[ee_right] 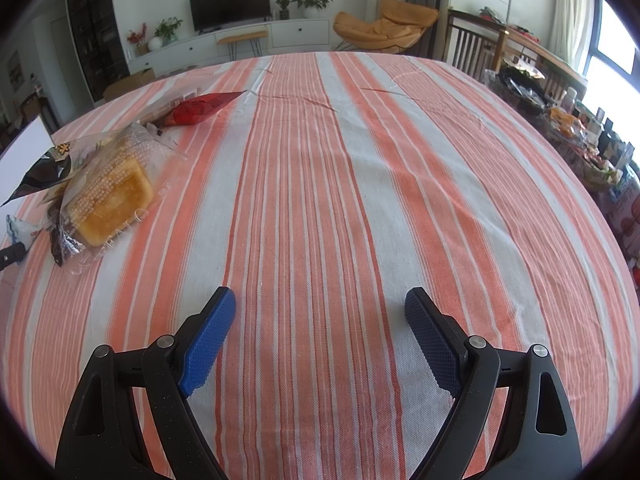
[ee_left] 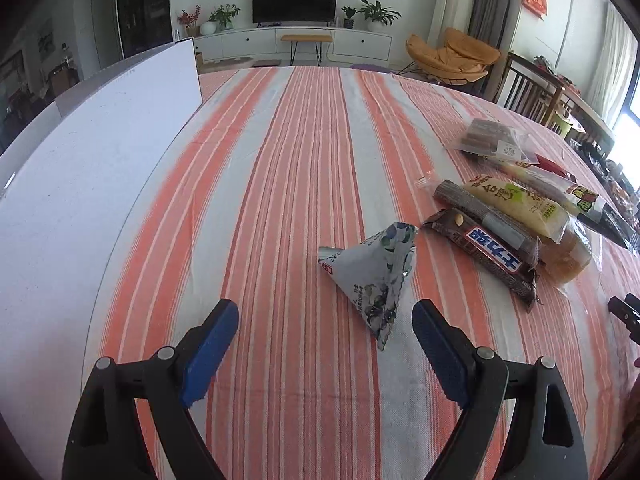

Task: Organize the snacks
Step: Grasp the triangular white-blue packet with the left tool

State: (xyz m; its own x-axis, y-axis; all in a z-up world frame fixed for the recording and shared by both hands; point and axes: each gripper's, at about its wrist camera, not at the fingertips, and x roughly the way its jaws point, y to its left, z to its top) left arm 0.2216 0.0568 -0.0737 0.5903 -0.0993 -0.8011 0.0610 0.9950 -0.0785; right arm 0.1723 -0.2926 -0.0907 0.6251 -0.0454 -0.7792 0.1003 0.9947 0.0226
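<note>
A pyramid-shaped white and blue floral snack packet [ee_left: 374,280] lies on the striped tablecloth just ahead of my open, empty left gripper [ee_left: 325,320]. To its right lies a pile of snacks: a brown chocolate bar [ee_left: 486,254], a yellow packet [ee_left: 520,208], a clear bag of brown pieces [ee_left: 490,138] and a wrapped bread. In the right wrist view the wrapped bread [ee_right: 110,196] and a red packet [ee_right: 200,109] lie at far left. My right gripper [ee_right: 320,306] is open and empty over bare cloth.
A white box [ee_left: 96,168] stands along the left side of the table. The orange and white striped tablecloth [ee_right: 340,184] covers the table. Chairs and cluttered shelves [ee_right: 580,128] stand beyond the right edge. The right gripper's tip [ee_left: 624,312] shows at the left view's right edge.
</note>
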